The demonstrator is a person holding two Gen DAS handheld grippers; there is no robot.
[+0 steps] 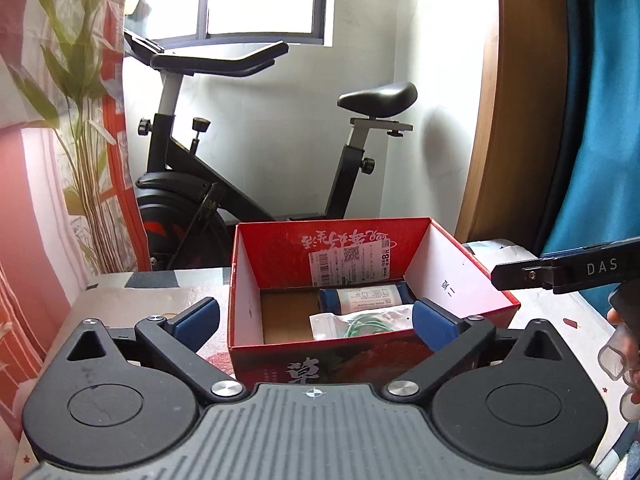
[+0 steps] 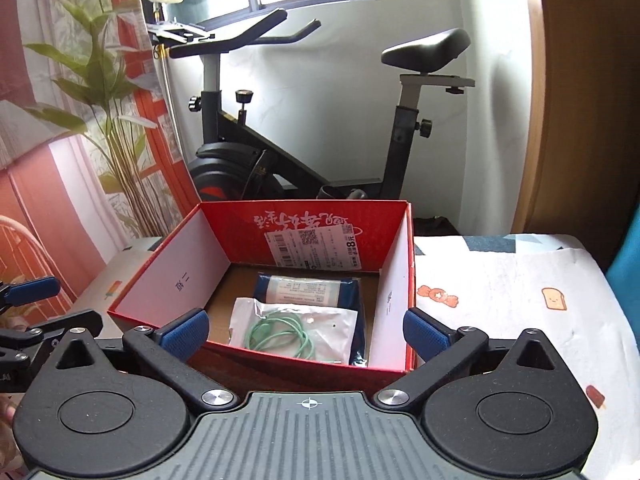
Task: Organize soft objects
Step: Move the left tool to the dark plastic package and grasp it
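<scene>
The clear plastic bag holding a coiled green cable lies flat in the red cardboard box, near its front wall, and it overlaps the front part of a dark blue soft package with a white label that lies behind and under it on the brown box floor. Both bags have their long axes running roughly across the box, left to right, with the clear bag slightly skewed; which end of it is the opening I cannot tell. The likeliest trouble, in my judgement, comes from the slippery film: a pinch on the top bag could slide off or drag the blue package along, and the loose cable inside could bunch and shift the weight. The tall white inner walls also leave little room, so a finger coming in at an angle could catch the rim and tip or shove the light box across the patterned cloth-covered surface it stands on. The right gripper hangs just in front of the box with its blue-padded fingers spread wide and empty, and the left gripper is likewise spread wide, holding nothing. Beyond the box stands an exercise bike under a window.
</scene>
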